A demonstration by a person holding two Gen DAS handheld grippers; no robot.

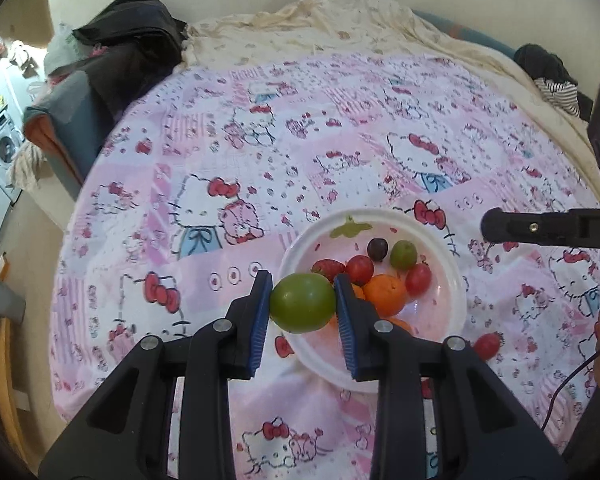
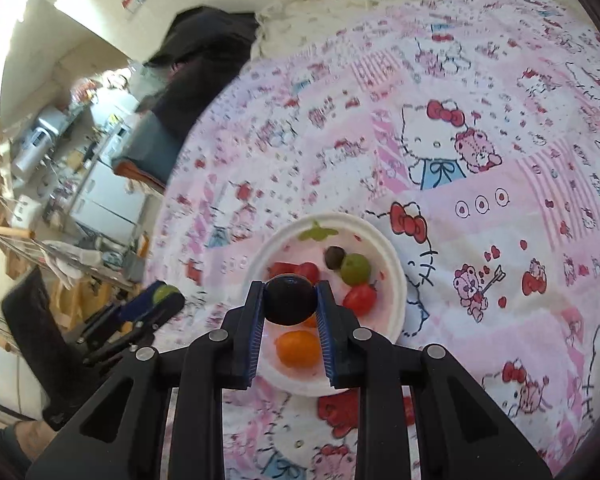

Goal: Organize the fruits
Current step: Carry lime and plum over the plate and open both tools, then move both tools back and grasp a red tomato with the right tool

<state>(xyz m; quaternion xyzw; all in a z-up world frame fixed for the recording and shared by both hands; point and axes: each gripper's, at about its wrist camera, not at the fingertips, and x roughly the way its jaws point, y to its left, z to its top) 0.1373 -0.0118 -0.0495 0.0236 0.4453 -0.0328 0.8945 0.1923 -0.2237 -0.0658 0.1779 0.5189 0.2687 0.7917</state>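
Left wrist view showed the left tool (image 1: 302, 304) clamped on a green fruit (image 1: 302, 303), held above the near rim of a white bowl (image 1: 456, 280) on the pink cartoon-print bedspread (image 1: 220, 152). Inside the bowl lay an orange (image 1: 388, 294), a strawberry (image 1: 327, 269), red fruits, a small green one and a dark one. One red fruit (image 1: 487, 345) lay on the bedspread just beside the bowl. Right wrist view showed the right tool (image 2: 290, 300) clamped on a dark round fruit (image 2: 290, 299) above the same bowl.
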